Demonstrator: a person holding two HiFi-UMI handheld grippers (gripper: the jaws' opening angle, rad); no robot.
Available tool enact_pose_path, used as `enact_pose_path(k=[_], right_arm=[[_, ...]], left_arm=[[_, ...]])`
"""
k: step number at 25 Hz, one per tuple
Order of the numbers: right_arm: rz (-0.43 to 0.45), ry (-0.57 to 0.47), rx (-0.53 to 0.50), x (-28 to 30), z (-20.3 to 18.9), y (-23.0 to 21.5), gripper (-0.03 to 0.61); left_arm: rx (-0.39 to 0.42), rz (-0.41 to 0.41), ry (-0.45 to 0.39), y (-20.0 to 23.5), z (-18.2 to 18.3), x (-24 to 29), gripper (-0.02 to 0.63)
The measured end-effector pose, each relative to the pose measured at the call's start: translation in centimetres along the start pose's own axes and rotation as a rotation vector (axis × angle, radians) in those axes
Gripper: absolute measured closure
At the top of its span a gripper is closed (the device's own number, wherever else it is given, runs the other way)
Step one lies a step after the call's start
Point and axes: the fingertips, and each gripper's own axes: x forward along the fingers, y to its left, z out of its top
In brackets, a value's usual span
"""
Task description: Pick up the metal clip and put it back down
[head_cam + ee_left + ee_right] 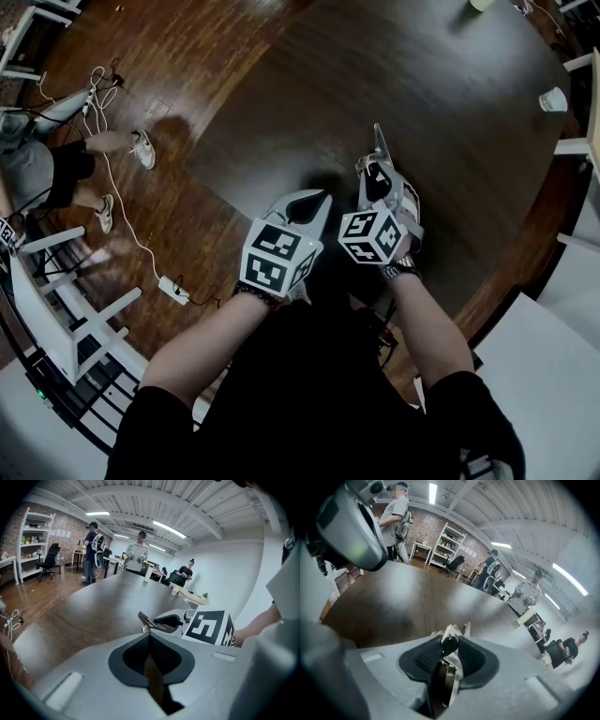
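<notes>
The metal clip (451, 637) sits between the pads of my right gripper (450, 646), its silver handles running back into the jaws and a black tip showing at the front. In the head view the clip (379, 141) sticks out past the right gripper (378, 161) over the dark round table (450, 112). The left gripper view shows the clip (147, 619) at the tip of that gripper (164, 620). My left gripper (317, 202) hovers just left of it, jaws together and empty (150, 637).
A white paper cup (553, 98) lies at the table's far right. The table edge curves just in front of me. On the wood floor to the left are a white stool (75, 319), a power strip (173, 289) with cables, and a seated person's legs (103, 178).
</notes>
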Motion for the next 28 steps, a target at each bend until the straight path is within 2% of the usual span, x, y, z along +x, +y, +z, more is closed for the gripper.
enact_pose_path(k=[10, 18, 28], right_arm=[[-0.050, -0.044, 0.022, -0.9, 0.6, -1.8, 0.583], [-0.057, -0.075, 0.050, -2.5, 1.7, -3.2, 0.583], [0.004, -0.172, 0.085, -5.4, 4.9, -2.6, 0.583]], left_arm=[[0.009, 0.007, -0.011, -0.1, 0.3, -0.1, 0.600], [0.016, 0.030, -0.036, -0.4, 1.2, -0.9, 0.600], [0.019, 0.087, -0.101, -0.7, 2.8, -3.8, 0.600]])
